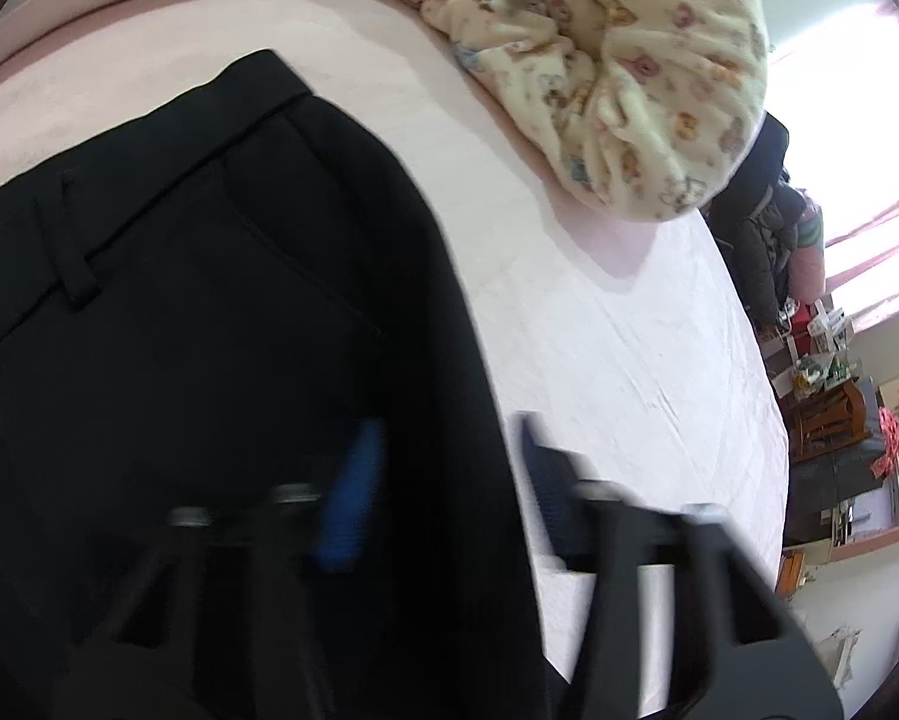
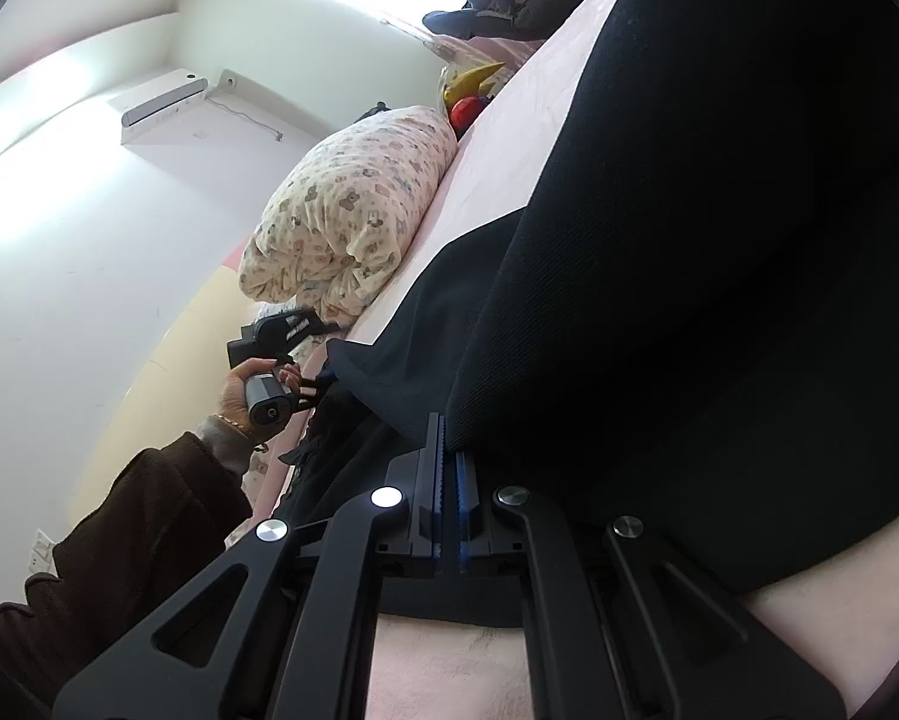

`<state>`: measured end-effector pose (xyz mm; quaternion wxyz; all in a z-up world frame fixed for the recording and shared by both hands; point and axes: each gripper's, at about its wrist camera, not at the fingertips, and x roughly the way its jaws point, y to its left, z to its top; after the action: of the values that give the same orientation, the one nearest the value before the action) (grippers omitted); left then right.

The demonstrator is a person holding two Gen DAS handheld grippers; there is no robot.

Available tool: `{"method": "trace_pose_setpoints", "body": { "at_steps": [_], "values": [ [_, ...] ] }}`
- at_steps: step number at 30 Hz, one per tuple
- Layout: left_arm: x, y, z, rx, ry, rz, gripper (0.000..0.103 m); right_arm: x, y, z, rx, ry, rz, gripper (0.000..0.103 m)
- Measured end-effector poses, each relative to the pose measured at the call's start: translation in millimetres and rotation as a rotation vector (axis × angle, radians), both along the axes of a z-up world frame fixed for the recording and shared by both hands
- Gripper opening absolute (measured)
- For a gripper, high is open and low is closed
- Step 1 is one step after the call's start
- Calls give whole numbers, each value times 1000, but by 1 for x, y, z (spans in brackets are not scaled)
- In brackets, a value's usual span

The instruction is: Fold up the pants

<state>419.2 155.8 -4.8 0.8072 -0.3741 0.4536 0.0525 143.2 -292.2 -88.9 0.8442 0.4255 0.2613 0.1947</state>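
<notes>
The black pants (image 1: 209, 300) lie on the pink bed (image 1: 599, 330), their near hem pinched tight in the right gripper (image 2: 449, 480). The left gripper (image 1: 449, 468) hangs spread over their right edge, waistband at the far end. A teddy-print quilt (image 1: 599, 60) is bunched beyond.

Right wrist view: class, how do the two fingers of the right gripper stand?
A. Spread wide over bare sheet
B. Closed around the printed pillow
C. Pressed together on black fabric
C: the right gripper has its fingers pressed together, pinching an edge of the black woven pants.
</notes>
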Motion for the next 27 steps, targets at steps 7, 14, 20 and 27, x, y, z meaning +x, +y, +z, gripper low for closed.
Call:
{"method": "trace_pose_setpoints", "body": {
  "at_steps": [7,14,20,27],
  "values": [
    [-49,21,18,-54,-112,57,7,2,2,2,7,-3,1,3],
    [-163,45,75,-11,-303,59,7,-4,-10,0,32,-21,4,3],
    [-260,63,71,-8,-329,137,7,-15,-17,13,-3,-33,-9,3],
    [-321,75,27,-49,-270,228,7,-31,-37,56,-81,-38,-48,3]
  ]
}}
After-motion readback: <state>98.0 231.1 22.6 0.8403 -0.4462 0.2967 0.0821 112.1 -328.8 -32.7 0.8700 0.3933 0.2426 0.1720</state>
